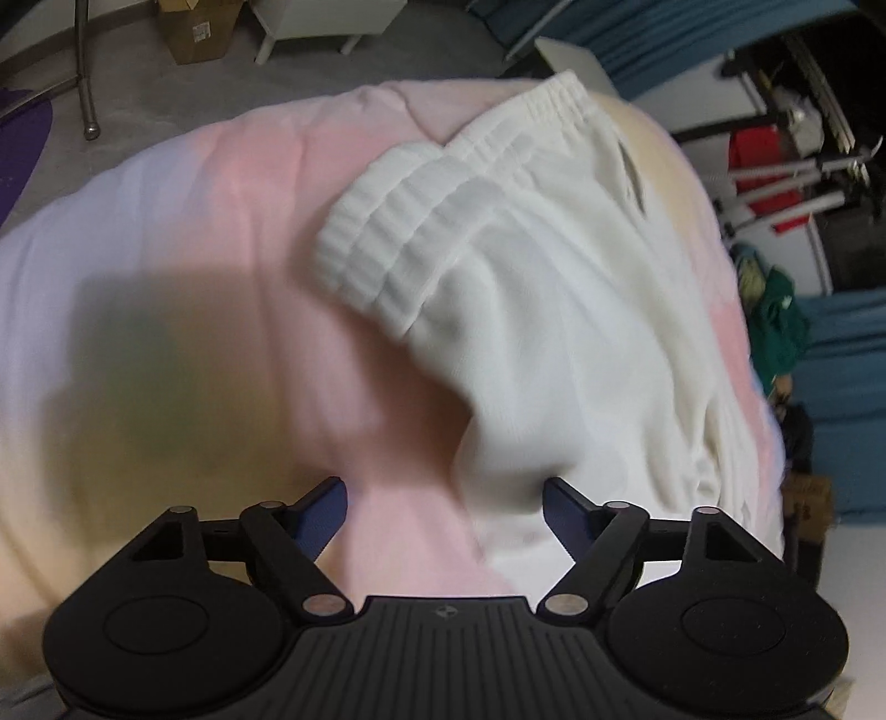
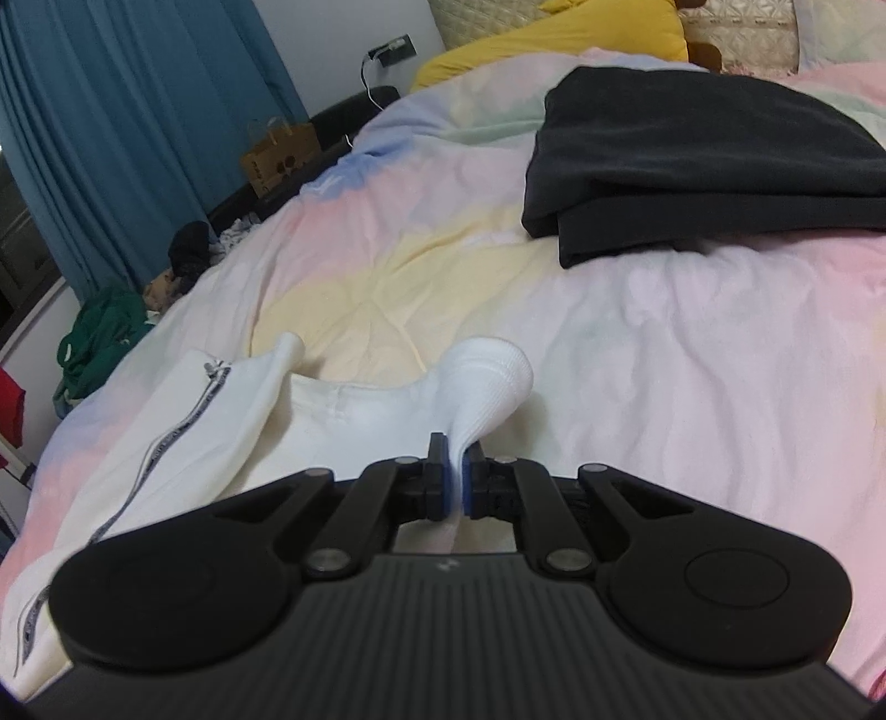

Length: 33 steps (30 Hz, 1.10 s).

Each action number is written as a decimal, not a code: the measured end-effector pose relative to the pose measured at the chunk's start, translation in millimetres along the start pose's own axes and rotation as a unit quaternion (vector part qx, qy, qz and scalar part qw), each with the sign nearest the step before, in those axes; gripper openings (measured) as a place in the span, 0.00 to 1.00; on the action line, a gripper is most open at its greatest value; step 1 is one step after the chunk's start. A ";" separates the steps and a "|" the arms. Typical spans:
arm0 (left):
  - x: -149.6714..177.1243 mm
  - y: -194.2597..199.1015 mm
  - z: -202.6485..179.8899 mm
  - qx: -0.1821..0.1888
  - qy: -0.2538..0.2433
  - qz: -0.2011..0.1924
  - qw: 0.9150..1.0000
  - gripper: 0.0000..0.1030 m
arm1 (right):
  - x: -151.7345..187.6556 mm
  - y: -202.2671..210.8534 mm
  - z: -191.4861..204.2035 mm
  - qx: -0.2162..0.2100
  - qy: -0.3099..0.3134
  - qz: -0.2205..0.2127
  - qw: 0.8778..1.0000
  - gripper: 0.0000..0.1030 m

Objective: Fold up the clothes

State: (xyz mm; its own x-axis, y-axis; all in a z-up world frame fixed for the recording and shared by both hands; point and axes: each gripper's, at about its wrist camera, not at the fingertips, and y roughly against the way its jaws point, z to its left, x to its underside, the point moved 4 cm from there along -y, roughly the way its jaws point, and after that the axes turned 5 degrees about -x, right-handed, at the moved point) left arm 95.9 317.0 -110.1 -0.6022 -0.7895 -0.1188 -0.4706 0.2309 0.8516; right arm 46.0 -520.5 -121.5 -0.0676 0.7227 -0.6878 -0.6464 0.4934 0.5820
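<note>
White sweatpants (image 1: 554, 310) lie on a pastel bedspread (image 1: 221, 249), folded so the ribbed cuffs (image 1: 387, 243) rest near the elastic waistband (image 1: 542, 105). My left gripper (image 1: 446, 509) is open just above the fabric's near fold and holds nothing. In the right wrist view the same white pants (image 2: 221, 421) with a striped side band lie at lower left. My right gripper (image 2: 455, 471) is shut on a ribbed white cuff (image 2: 487, 376), pinched between the blue pads.
A folded black garment (image 2: 692, 160) lies on the bedspread (image 2: 664, 360) at the far right. A yellow pillow (image 2: 554, 39) is at the head. A green garment (image 2: 99, 338) and clutter sit by the blue curtain (image 2: 111, 111). A cardboard box (image 1: 194, 27) stands on the floor.
</note>
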 end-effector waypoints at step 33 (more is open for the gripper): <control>36.9 57.0 -8.3 0.256 -0.016 -0.135 0.957 0.06 | -15.3 33.7 -43.0 -0.088 -0.177 -0.062 0.978 0.05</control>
State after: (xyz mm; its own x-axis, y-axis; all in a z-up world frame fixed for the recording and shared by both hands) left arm 52.2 296.3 -61.7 -0.4305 -0.8434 -0.3215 -0.8610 0.2769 0.4266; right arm -7.4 -535.7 -110.0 0.2658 0.8005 -0.5371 -0.7558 0.5189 0.3994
